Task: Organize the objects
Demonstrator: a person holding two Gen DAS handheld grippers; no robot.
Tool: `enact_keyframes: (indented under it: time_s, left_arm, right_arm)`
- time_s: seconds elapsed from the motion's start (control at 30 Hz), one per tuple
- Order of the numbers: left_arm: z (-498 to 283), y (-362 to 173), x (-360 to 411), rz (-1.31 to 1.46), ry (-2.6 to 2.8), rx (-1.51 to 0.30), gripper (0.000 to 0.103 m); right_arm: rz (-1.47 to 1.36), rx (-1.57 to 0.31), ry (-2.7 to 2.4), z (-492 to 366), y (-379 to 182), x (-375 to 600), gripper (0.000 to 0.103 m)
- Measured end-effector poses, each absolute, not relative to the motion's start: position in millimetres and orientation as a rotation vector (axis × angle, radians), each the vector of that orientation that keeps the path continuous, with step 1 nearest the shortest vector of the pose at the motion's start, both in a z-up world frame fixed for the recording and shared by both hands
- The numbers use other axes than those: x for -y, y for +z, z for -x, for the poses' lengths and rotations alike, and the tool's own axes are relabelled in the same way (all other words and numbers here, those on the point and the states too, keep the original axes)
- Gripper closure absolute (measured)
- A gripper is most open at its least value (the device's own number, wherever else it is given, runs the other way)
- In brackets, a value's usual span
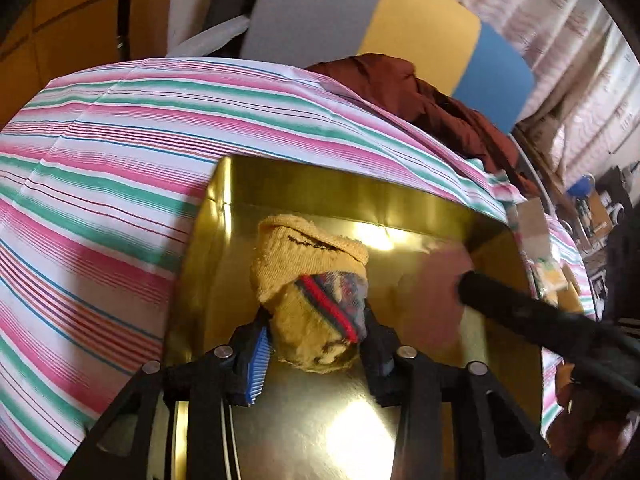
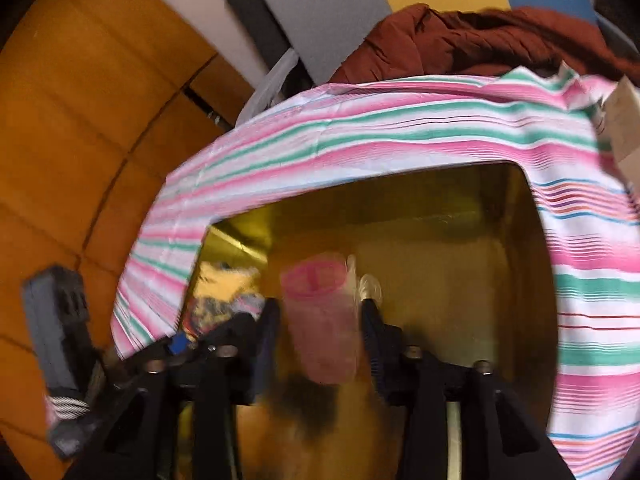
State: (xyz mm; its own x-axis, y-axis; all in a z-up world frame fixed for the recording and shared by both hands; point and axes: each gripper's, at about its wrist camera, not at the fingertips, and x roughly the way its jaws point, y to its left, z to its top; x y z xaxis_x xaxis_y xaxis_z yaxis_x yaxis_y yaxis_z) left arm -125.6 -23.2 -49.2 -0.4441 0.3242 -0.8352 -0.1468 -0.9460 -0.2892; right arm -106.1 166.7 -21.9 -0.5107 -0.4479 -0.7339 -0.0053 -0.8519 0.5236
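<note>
A shiny gold tray (image 1: 340,188) rests on a striped cloth (image 1: 120,184). A rolled yellow sock bundle (image 1: 312,280) with a red and grey band lies in the tray between the fingers of my left gripper (image 1: 316,320), whose jaws stand a little apart from it, so it is open. In the right wrist view a translucent pink cup (image 2: 320,320) hangs blurred between the fingers of my right gripper (image 2: 320,308), with narrow gaps on both sides, over the tray (image 2: 440,280). The sock bundle (image 2: 224,292) shows to its left. A pink blur of the cup (image 1: 432,300) is also in the left view.
A rust-brown garment (image 1: 420,96) is heaped at the far edge of the cloth, in front of grey, yellow and blue panels (image 1: 420,28). Clutter fills the floor at right (image 1: 592,208). Orange wood panelling (image 2: 80,120) lies to the left of the striped cloth (image 2: 400,132).
</note>
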Motion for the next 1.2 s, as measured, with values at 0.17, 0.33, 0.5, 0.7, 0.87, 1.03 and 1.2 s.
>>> enact_keyframes:
  time_s: [0.17, 0.33, 0.5, 0.7, 0.87, 1.03, 1.2]
  left_arm:
    - [129.2, -34.1, 31.5, 1.415, 2.489, 0.317, 0.041]
    - [118.7, -10.1, 45.6, 1.293, 2.615, 0.427, 0.033]
    - [100.4, -1.4, 44.5, 1.273, 2.670, 0.482, 0.031]
    - [72.0, -6.0, 15.6, 1.260, 2.586, 0.408, 0.031]
    - [56.1, -12.4, -19.0, 1.257, 2.475, 0.339, 0.031]
    - [41.9, -14.7, -50.4, 1.269, 2.364, 0.299, 0.031]
    - [21.1, -8.8, -87.1, 1.227, 2.235, 0.245, 0.031]
  right_arm:
    - [-1.232, 0.709, -2.502, 87.9, 2.9, -174.0, 0.026]
    - [-1.140, 0.645, -2.590, 53.4, 20.2, -188.3, 0.018]
    - [-1.104, 0.608, -2.644, 27.0, 26.7, -198.5, 0.015]
    - [-1.105, 0.582, -2.669, 6.1, 24.9, -209.8, 0.015]
    - [-1.111, 0.538, -2.706, -12.5, 23.9, -221.6, 0.015]
    - [-1.131, 0.500, -2.772, -32.3, 18.0, -245.1, 0.015]
    - [-1.168, 0.526, -2.868, -58.9, 11.0, -284.2, 0.015]
